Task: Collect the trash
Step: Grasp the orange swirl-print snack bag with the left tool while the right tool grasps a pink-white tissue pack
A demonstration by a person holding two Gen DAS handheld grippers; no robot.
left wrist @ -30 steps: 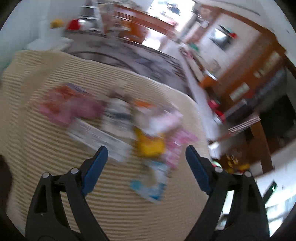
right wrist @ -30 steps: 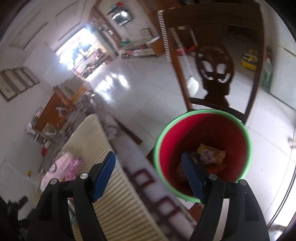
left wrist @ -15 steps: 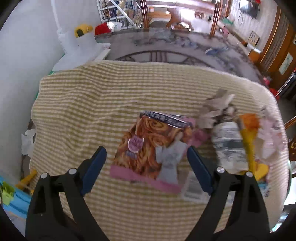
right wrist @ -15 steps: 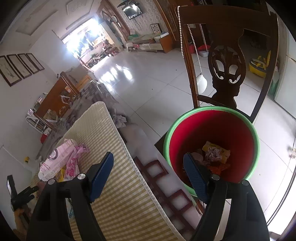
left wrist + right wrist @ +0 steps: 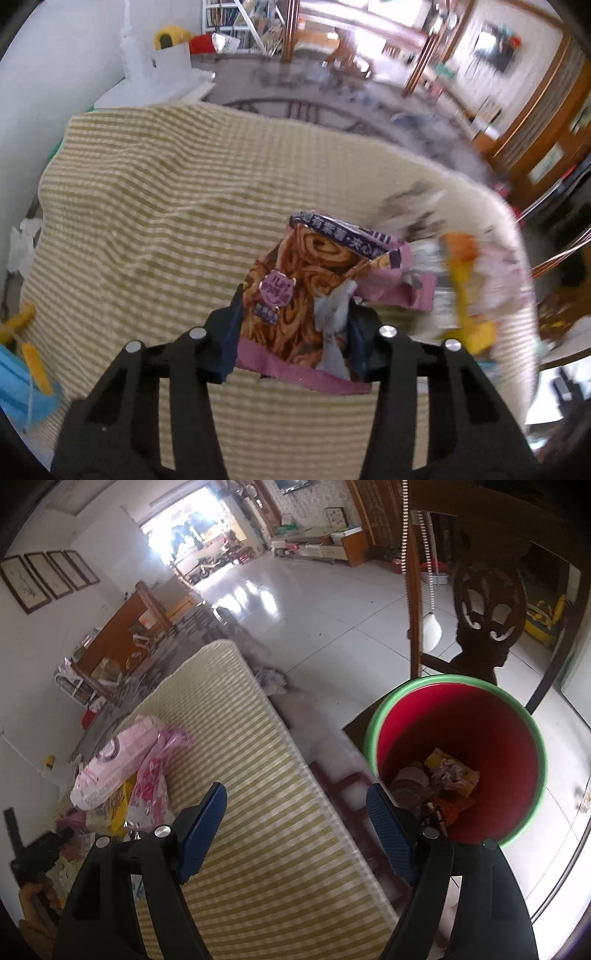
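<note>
Left tool grips a snack wrapper; right tool hangs open by the bin.

On the yellow-and-white striped cloth surface (image 5: pixel 155 206), the left tool (image 5: pixel 293 336) has just been closing and now pinches the crumpled pink-and-brown snack wrapper (image 5: pixel 306 291). More wrappers (image 5: pixel 125 775) lie heaped beside it. The right tool (image 5: pixel 295 834), jaws apart and empty, hovers at the surface's edge near the red, green-rimmed plastic bin (image 5: pixel 454 746) holding trash.

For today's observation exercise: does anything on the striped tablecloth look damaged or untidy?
Yes. The pink snack packet between the left claw's closing jaws is torn open and crumpled, and beside it a loose heap of wrappers litters the striped tablecloth.
</note>
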